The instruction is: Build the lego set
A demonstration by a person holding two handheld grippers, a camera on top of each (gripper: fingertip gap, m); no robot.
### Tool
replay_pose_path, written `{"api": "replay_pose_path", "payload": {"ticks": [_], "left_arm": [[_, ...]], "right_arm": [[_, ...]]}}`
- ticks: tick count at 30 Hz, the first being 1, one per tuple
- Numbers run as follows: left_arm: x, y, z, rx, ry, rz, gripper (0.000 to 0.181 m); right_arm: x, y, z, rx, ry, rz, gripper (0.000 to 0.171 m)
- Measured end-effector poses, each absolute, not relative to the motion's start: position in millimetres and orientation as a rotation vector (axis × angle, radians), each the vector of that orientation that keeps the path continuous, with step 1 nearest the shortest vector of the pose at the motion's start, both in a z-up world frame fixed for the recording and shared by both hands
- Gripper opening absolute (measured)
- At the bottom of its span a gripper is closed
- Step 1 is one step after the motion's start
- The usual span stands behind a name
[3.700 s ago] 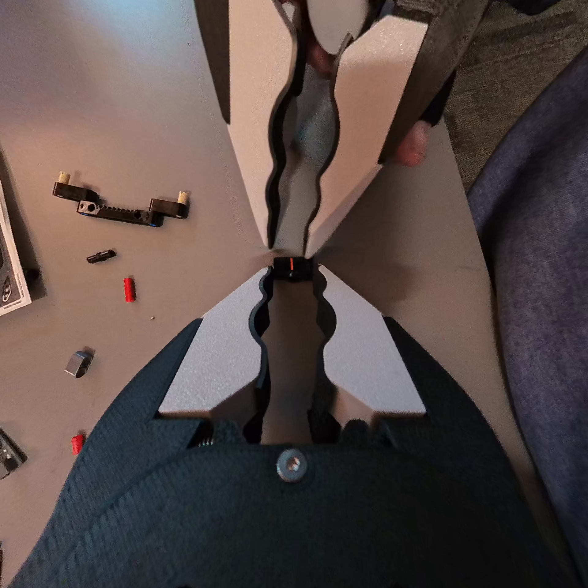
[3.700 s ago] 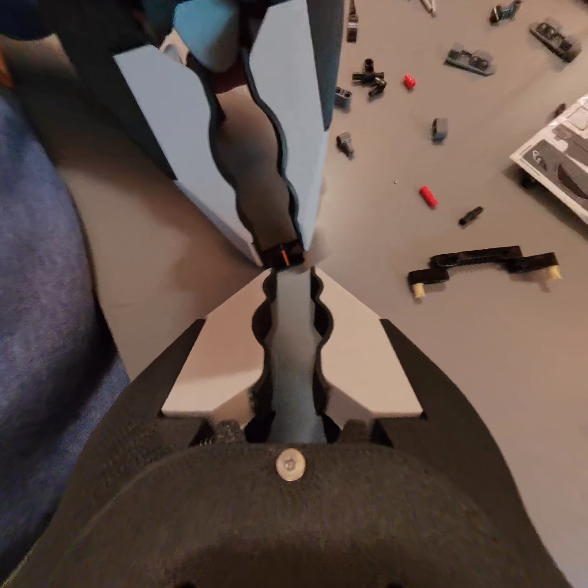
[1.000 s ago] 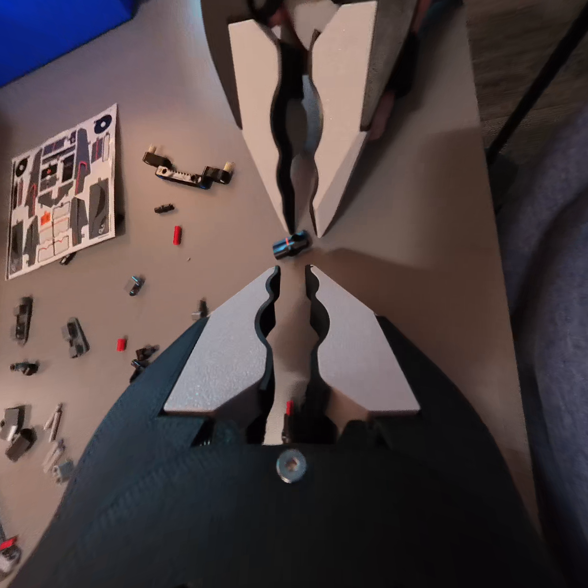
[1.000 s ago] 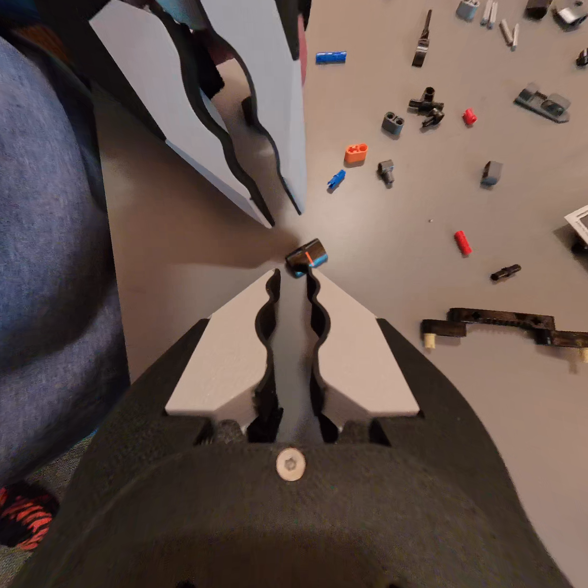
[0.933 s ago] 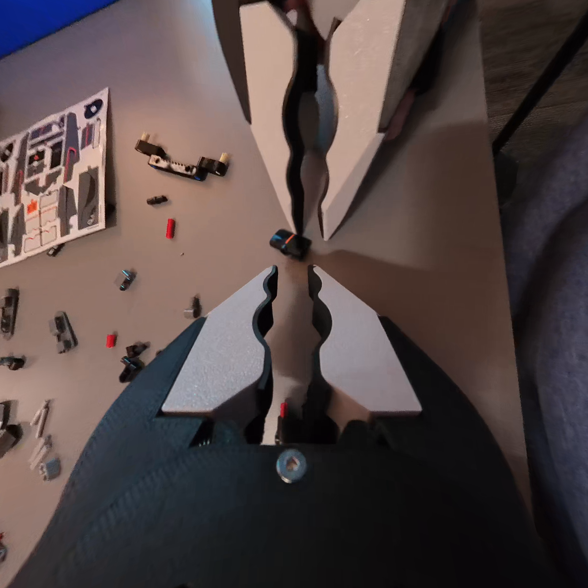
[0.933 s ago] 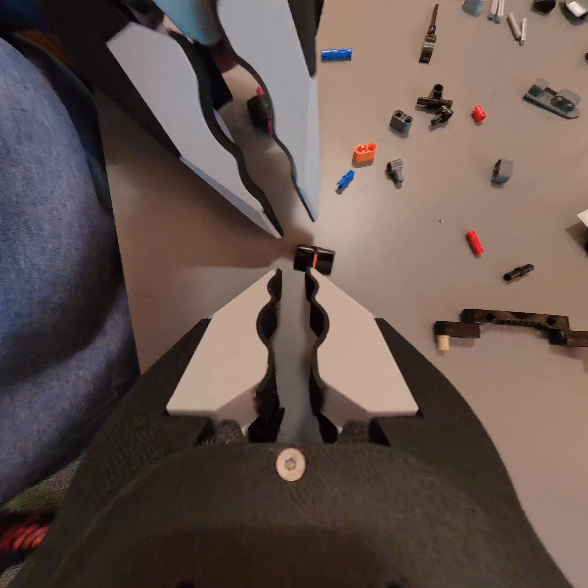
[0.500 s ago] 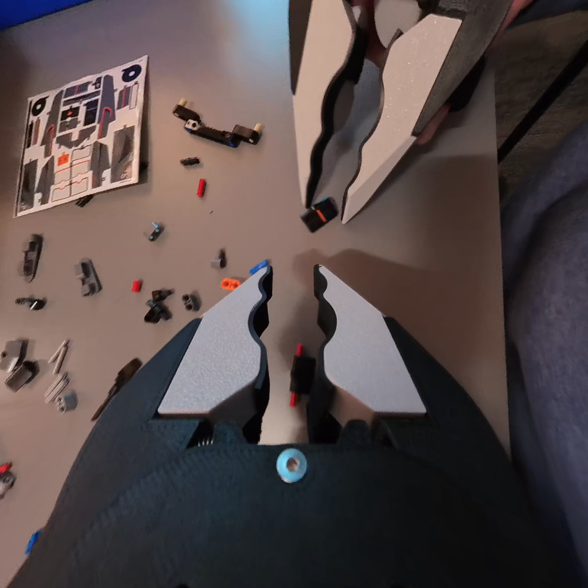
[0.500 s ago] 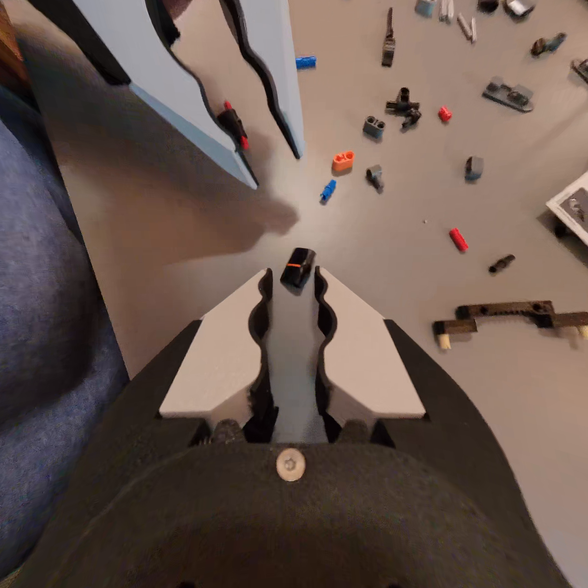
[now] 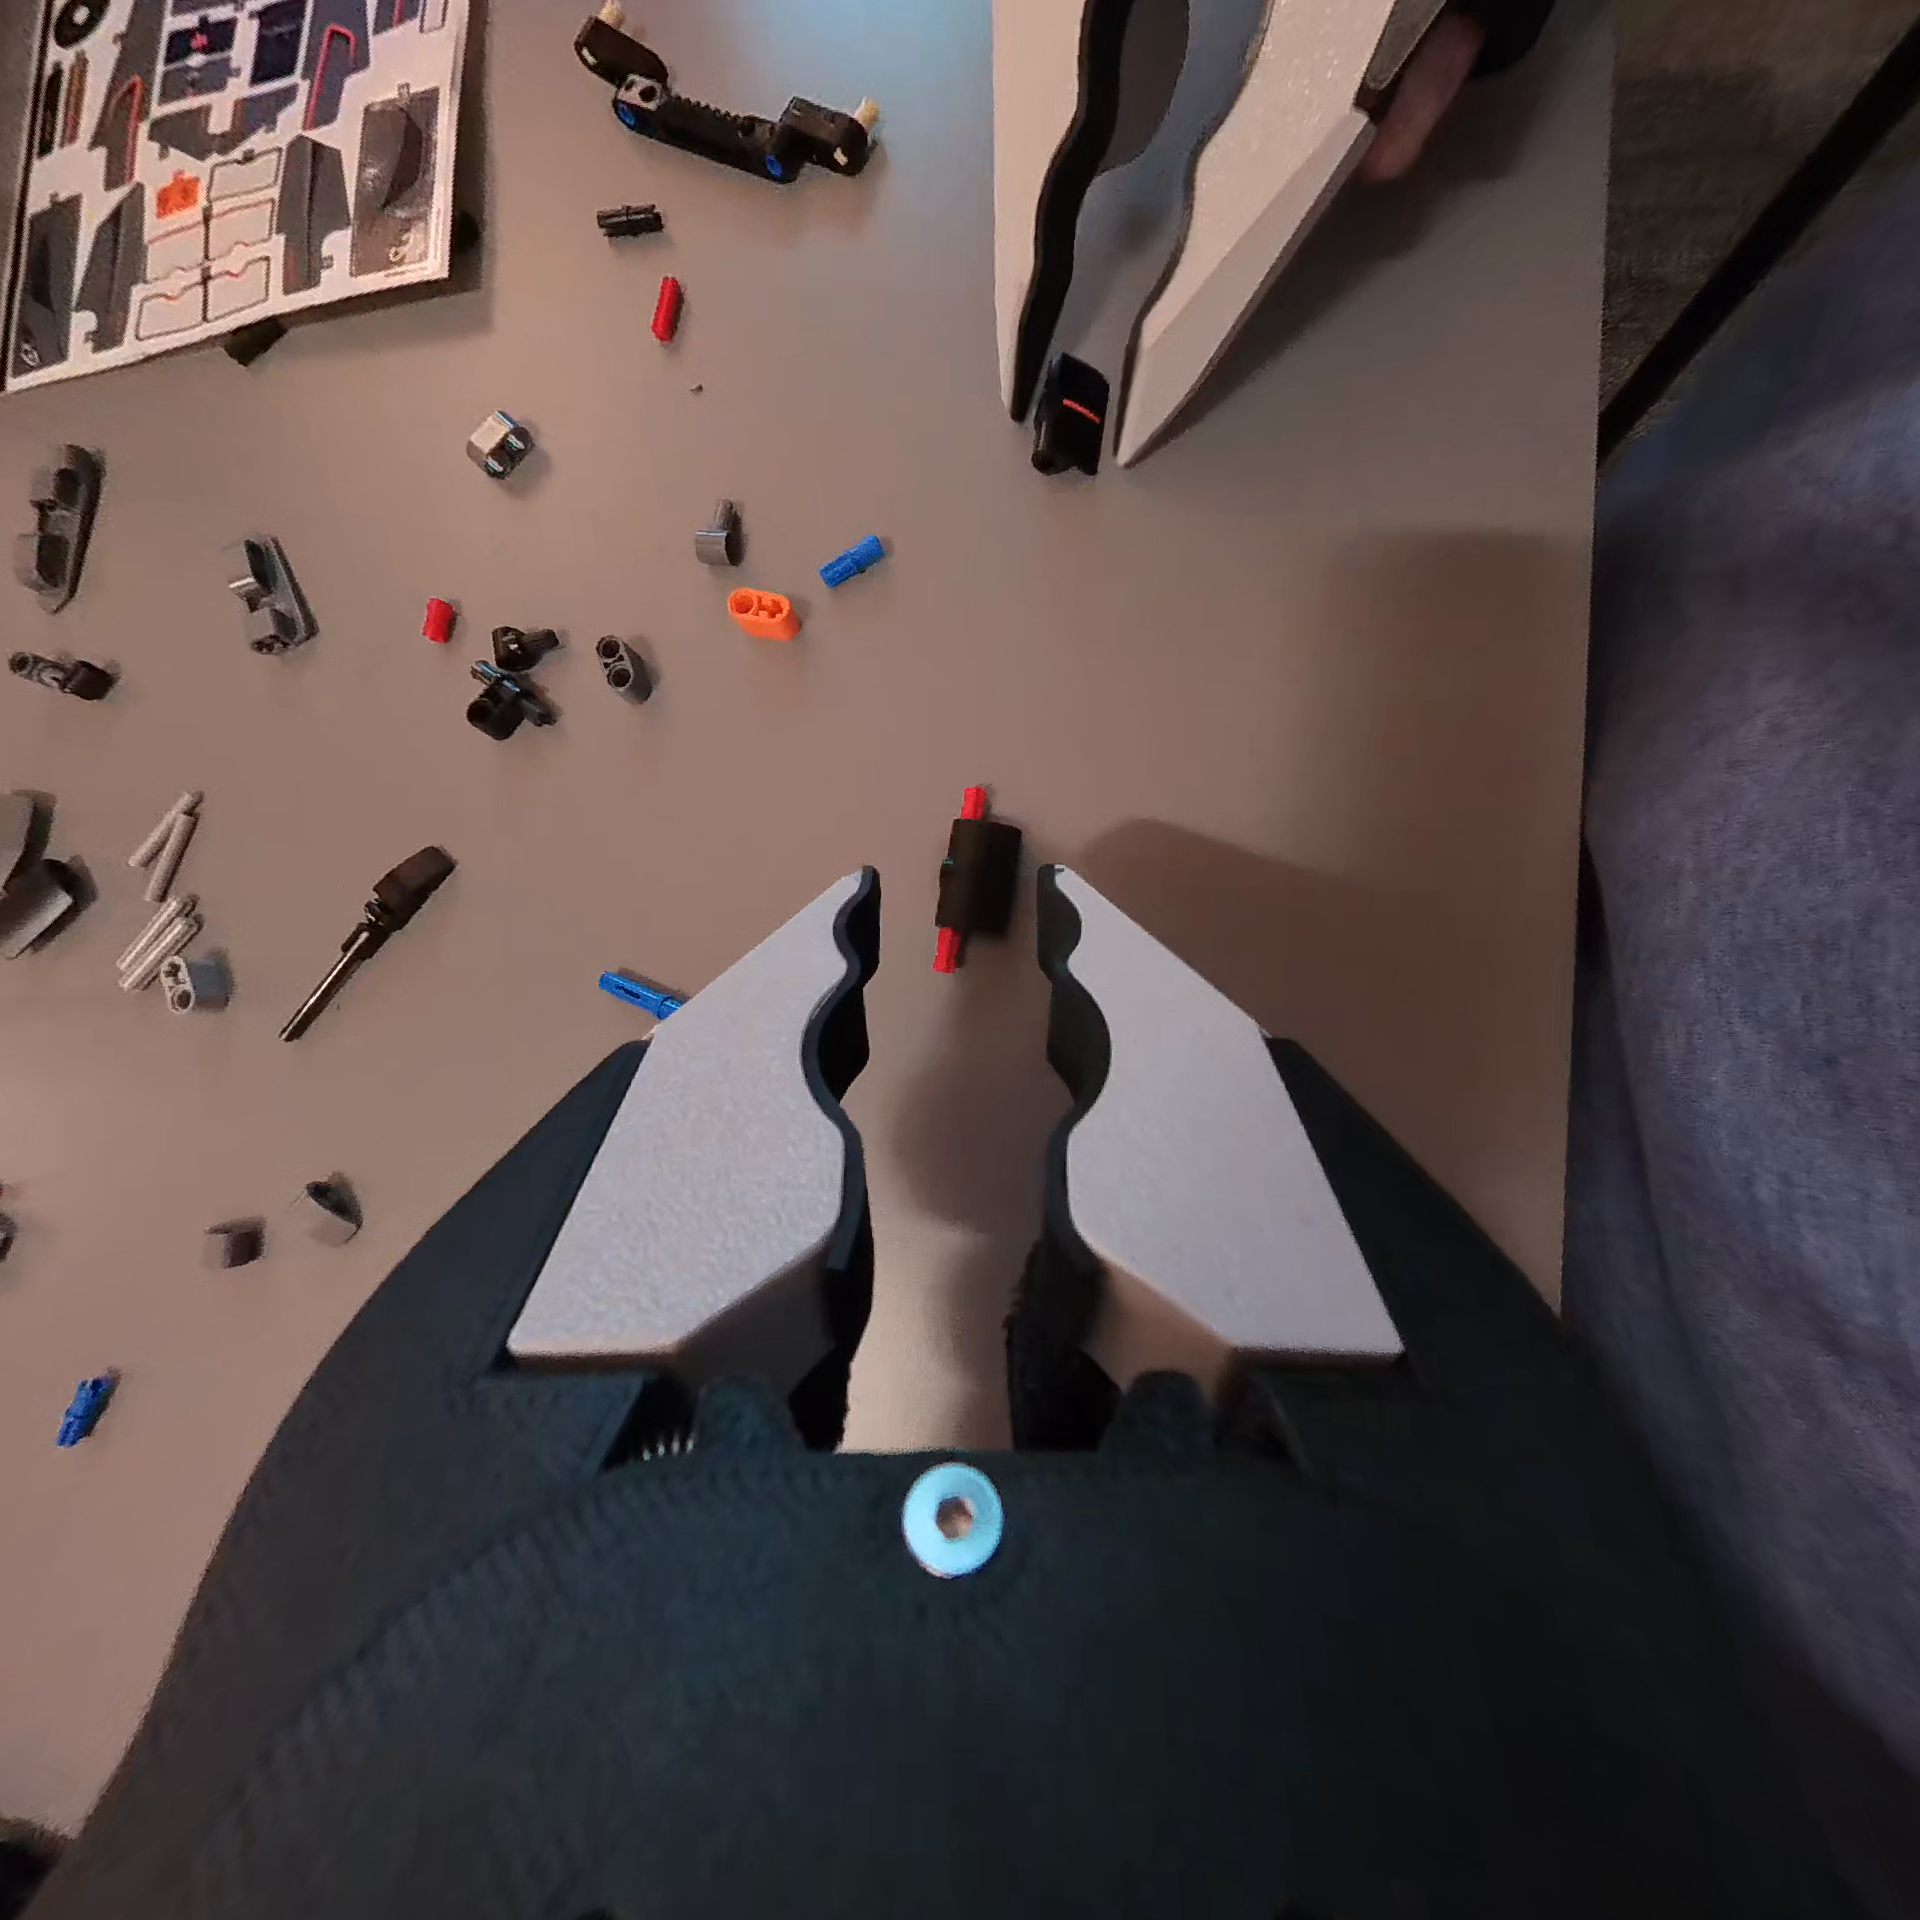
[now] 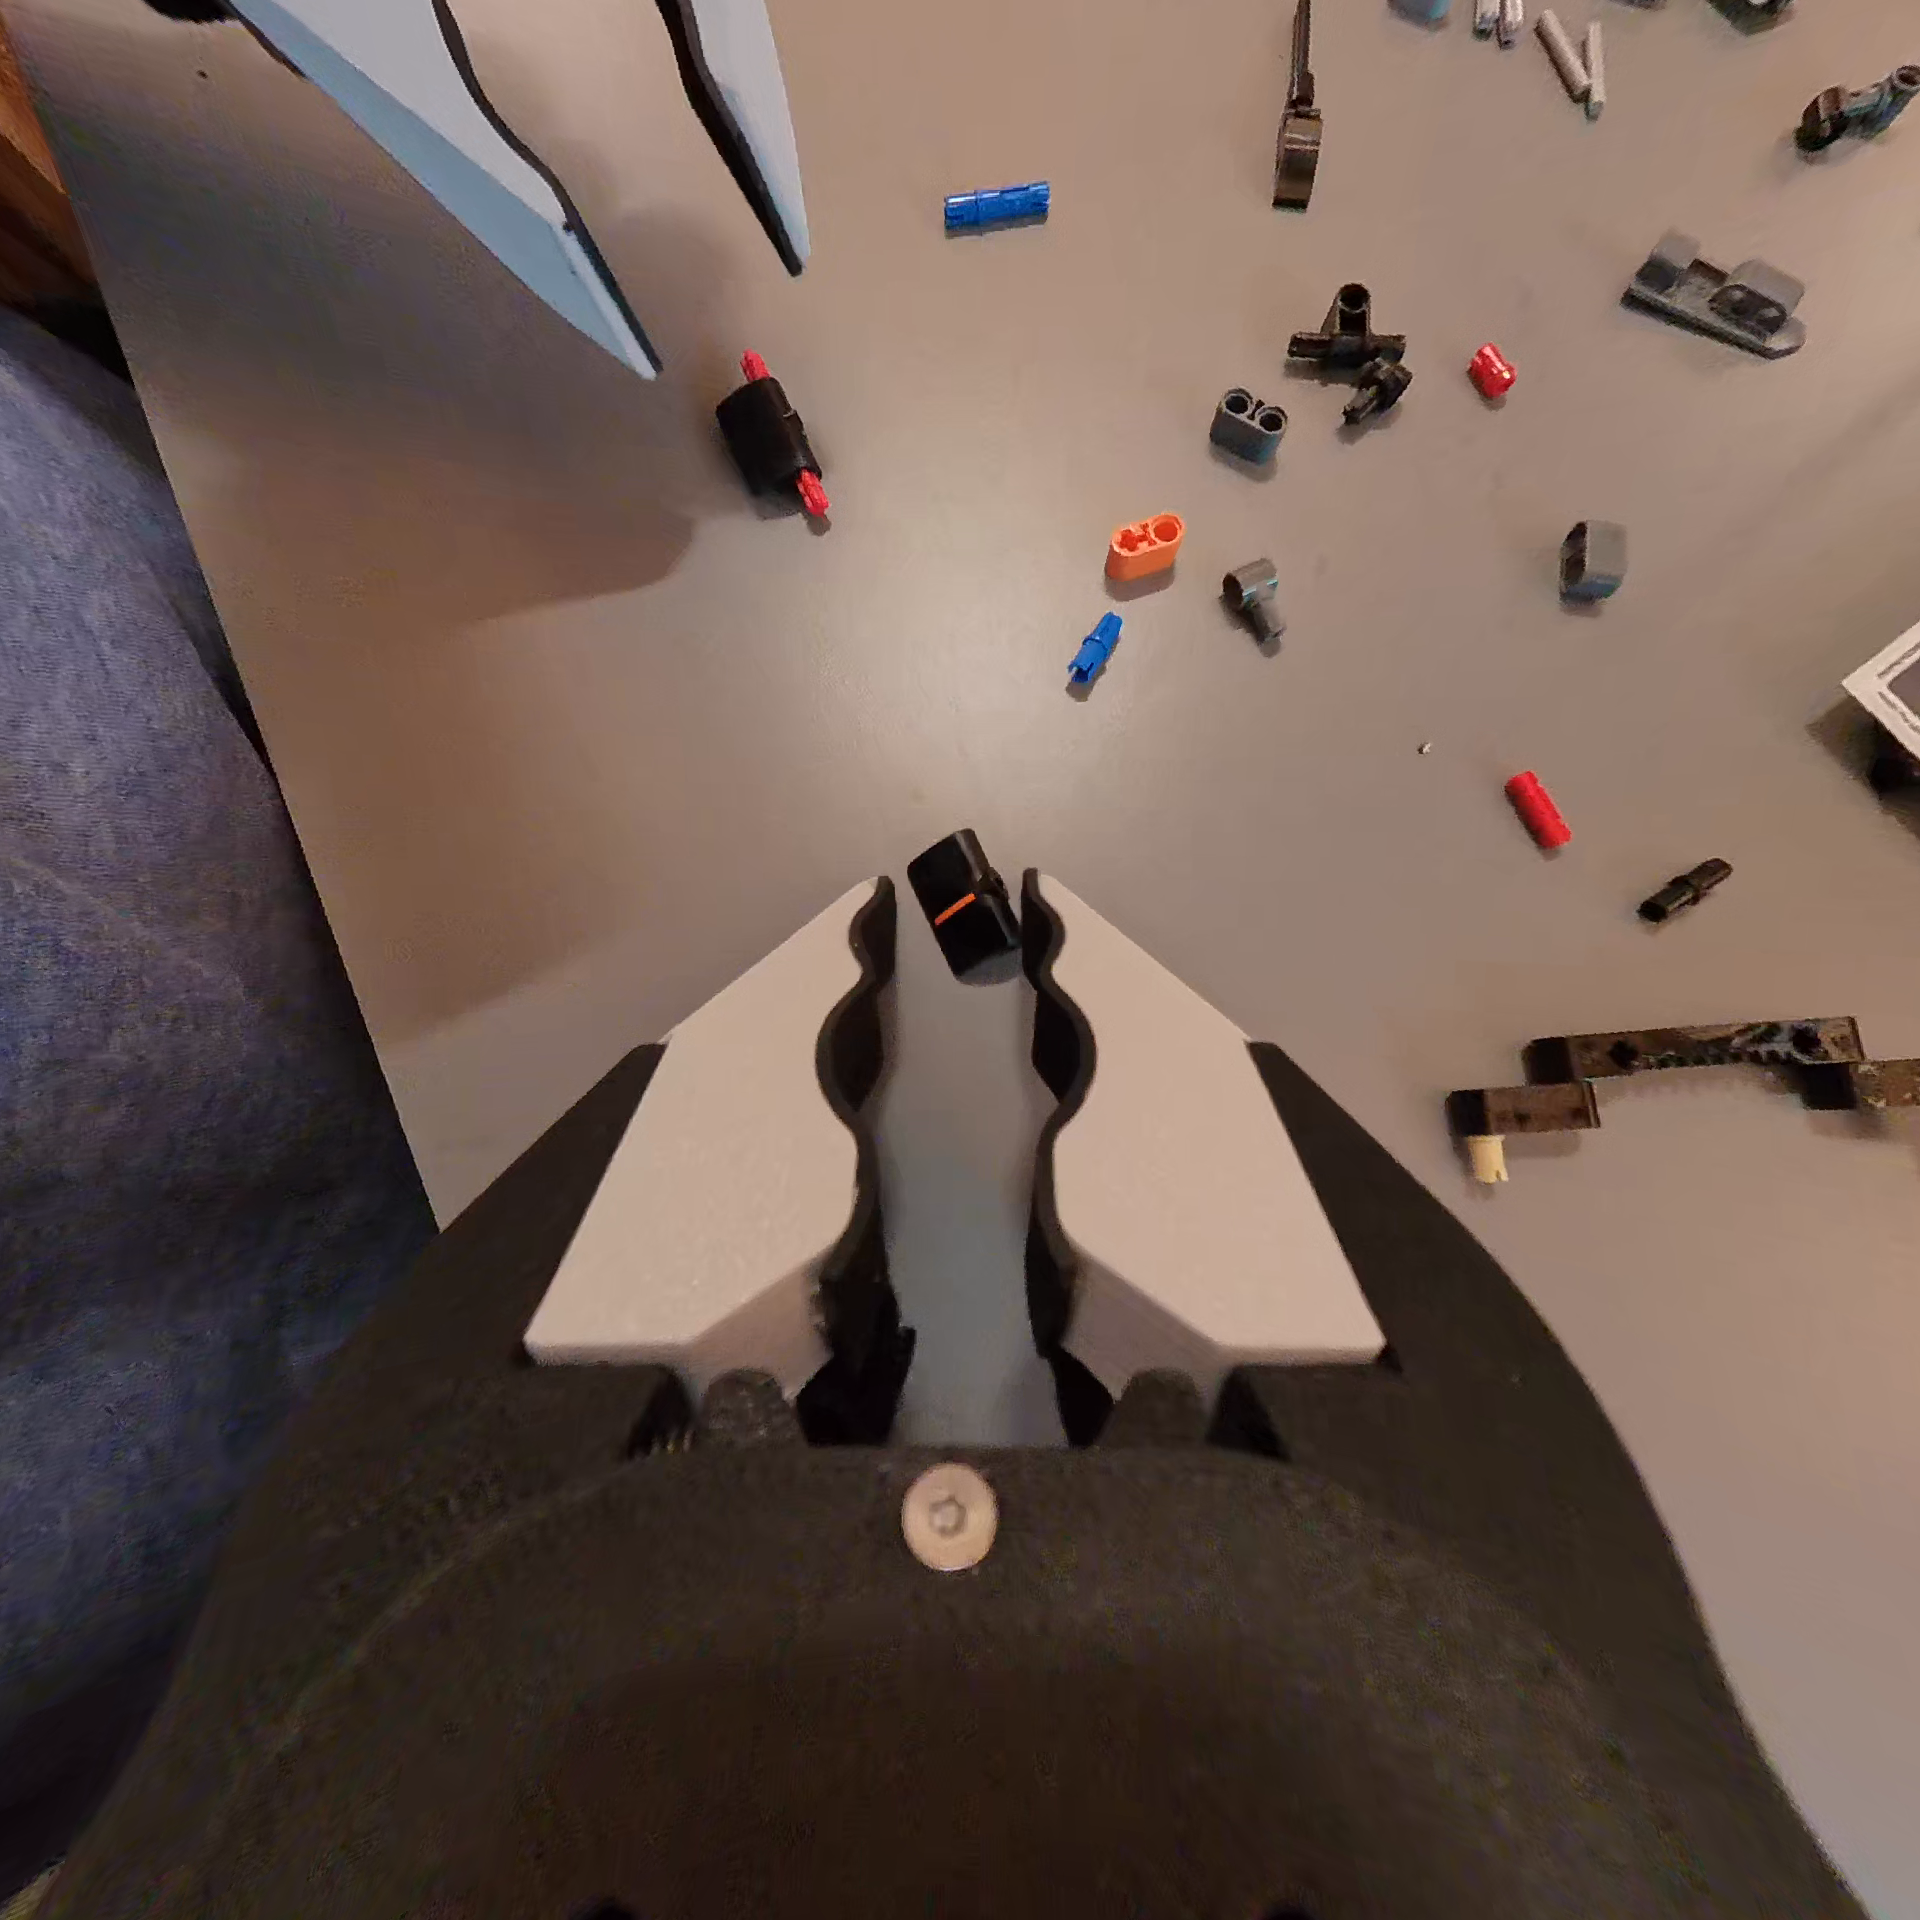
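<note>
My left gripper [image 9: 958,873] is open just above the grey table [image 9: 1299,675]. A black piece with a red axle through it [image 9: 971,883] lies loose on the table between its fingertips, touching neither. In the right wrist view this piece [image 10: 771,436] lies just past the left gripper [image 10: 727,317]. My right gripper [image 10: 956,881] is closed on a small black piece with an orange stripe [image 10: 961,904], which sits askew at its tips, low over the table. The left wrist view shows it at top right [image 9: 1072,410].
Several small loose parts lie scattered: an orange link [image 9: 764,613], blue pins [image 9: 850,561], red pins [image 9: 665,307], a black rack assembly [image 9: 727,114] and a sticker sheet [image 9: 229,177]. The table edge [image 9: 1579,935] runs close beside both grippers, with blue-grey cloth beyond it. One gripper's finger ends stand about 11 cm off the other's.
My left gripper has drawn back from the right one. The red-axle piece, earlier deep between its jaws, now lies at its tips. The striped piece has turned in the right gripper's tips.
</note>
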State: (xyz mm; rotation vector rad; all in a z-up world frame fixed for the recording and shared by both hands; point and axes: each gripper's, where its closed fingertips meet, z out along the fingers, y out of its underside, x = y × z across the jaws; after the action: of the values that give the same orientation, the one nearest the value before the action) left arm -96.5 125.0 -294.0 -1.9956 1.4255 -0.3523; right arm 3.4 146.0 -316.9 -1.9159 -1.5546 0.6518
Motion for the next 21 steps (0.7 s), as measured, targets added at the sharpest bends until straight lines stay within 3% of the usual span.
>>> {"api": "replay_pose_path", "payload": {"ticks": [5, 11, 15, 21], "left_arm": [[-97.6, 125.0, -297.1, -1.989, 1.412, -0.365, 0.028], [-103.2, 126.6, -298.8, -1.974, 1.431, -0.358, 0.029], [-100.7, 126.0, -305.0, -1.971, 1.461, -0.358, 0.029], [-96.5, 124.6, -314.6, -1.969, 1.492, -0.35, 0.026]], "right_arm": [[-0.1, 144.5, -316.7, -1.928, -1.547, 0.648, 0.017], [6.7, 149.1, -309.4, -1.942, -1.498, 0.639, 0.025], [6.6, 143.8, -317.0, -1.955, -1.535, 0.629, 0.014], [0.4, 142.2, -317.1, -1.953, -1.52, 0.638, 0.014]]}}
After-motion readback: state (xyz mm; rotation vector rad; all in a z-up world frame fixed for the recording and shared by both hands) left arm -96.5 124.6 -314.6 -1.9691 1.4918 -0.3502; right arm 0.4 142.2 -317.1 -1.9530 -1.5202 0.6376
